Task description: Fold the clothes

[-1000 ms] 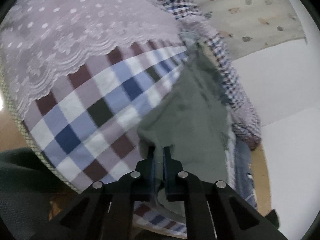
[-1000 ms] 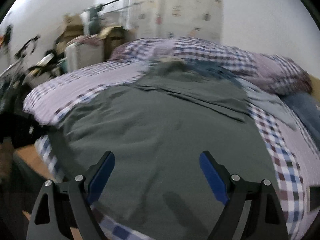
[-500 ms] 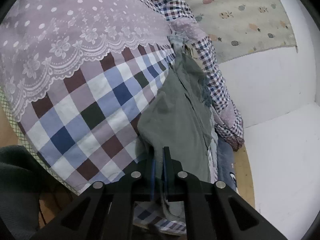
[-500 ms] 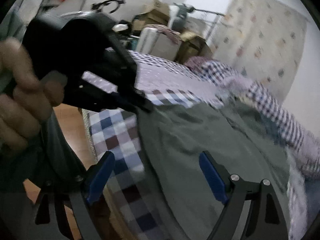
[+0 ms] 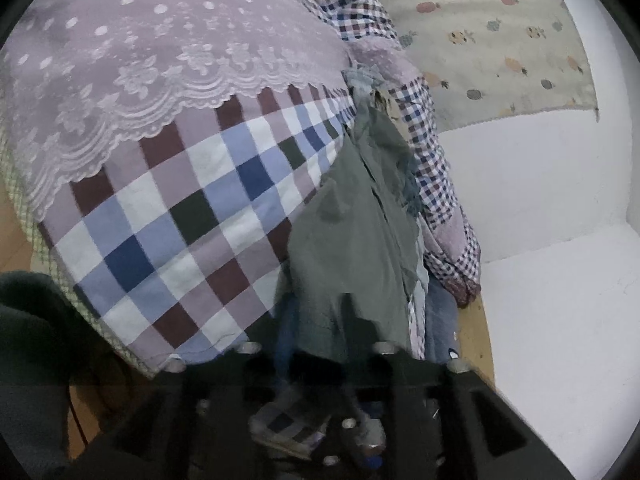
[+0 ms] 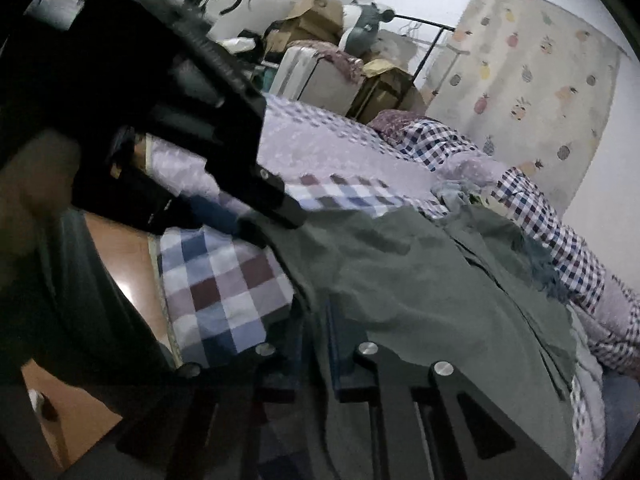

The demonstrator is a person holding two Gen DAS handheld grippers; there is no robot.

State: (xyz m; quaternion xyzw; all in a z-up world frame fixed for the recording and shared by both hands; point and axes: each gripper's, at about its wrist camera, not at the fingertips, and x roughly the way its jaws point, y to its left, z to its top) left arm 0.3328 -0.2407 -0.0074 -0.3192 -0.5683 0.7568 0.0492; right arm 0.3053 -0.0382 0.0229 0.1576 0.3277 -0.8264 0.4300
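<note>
A grey-green garment (image 5: 352,248) lies in a long strip down the right side of the checked bedspread (image 5: 180,220), its near end hanging over the bed edge. My left gripper (image 5: 318,332) sits at that near end, motion-blurred, jaws slightly apart with the cloth draped across them. In the right wrist view the same garment (image 6: 420,288) spreads over the bed. My right gripper (image 6: 318,320) is shut on its near edge. The left gripper (image 6: 248,220) shows at the cloth's left corner, held by a hand (image 6: 36,184).
A lace cover (image 5: 140,60) tops the far half of the bed. A small-check quilt (image 5: 432,168) and blue jeans (image 5: 438,320) lie along the wall side. Beyond the bed stand a suitcase (image 6: 312,76) and cardboard boxes (image 6: 316,16). Wood floor (image 6: 124,256) runs along the near edge.
My right gripper went from wide open to shut on the garment's near edge. The left gripper's jaws, tightly shut before, have started to part.
</note>
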